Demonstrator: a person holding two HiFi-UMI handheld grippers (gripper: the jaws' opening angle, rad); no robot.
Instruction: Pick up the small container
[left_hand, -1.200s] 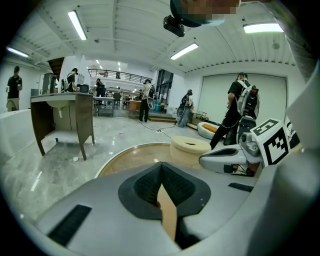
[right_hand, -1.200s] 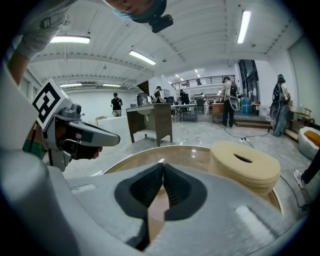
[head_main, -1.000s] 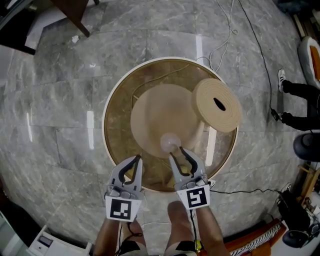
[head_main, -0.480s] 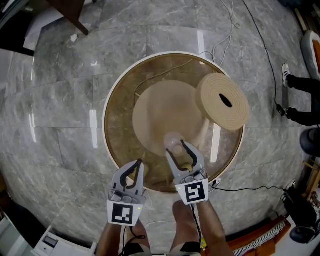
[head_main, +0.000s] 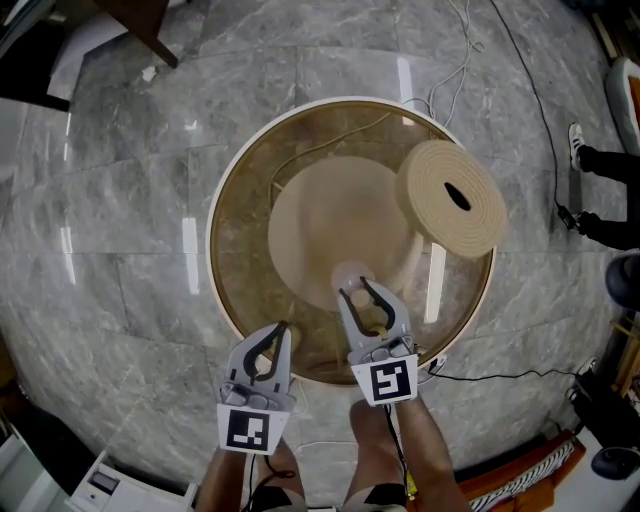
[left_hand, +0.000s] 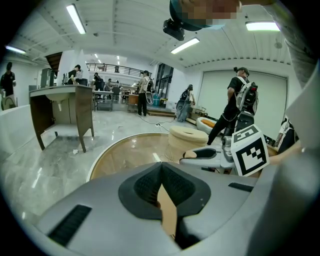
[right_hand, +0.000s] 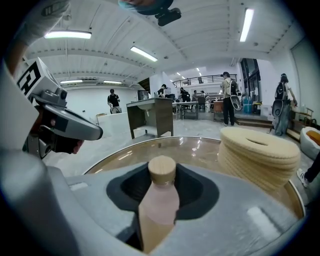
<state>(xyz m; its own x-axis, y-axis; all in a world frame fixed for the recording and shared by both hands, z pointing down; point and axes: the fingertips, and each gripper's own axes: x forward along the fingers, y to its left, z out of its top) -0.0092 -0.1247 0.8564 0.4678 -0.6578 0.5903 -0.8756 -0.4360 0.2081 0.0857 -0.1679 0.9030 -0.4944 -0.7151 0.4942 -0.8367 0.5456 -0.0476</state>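
- Both grippers sit lower in the head view than a second ago. The right gripper's (head_main: 358, 288) jaws have just been closing, with the small container (right_hand: 159, 200) between them.
- Likely risk: the smooth, tapering container slips or tips onto the glass table (head_main: 215, 215) if it is lifted before the pads bite evenly.
- Right gripper: jaws part-way apart, pads apparently pressed on the container's body, its wooden cap standing above them.
- Left gripper (head_main: 282, 328): clenched on nothing, near the table's rim.

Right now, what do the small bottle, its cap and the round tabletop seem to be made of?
The small bottle looks like frosted pinkish glass or plastic: translucent, matte. Its cap is pale tan and dull, probably wood or cork. The tabletop seems amber-tinted glass: glossy glare streaks, and the base shows through.
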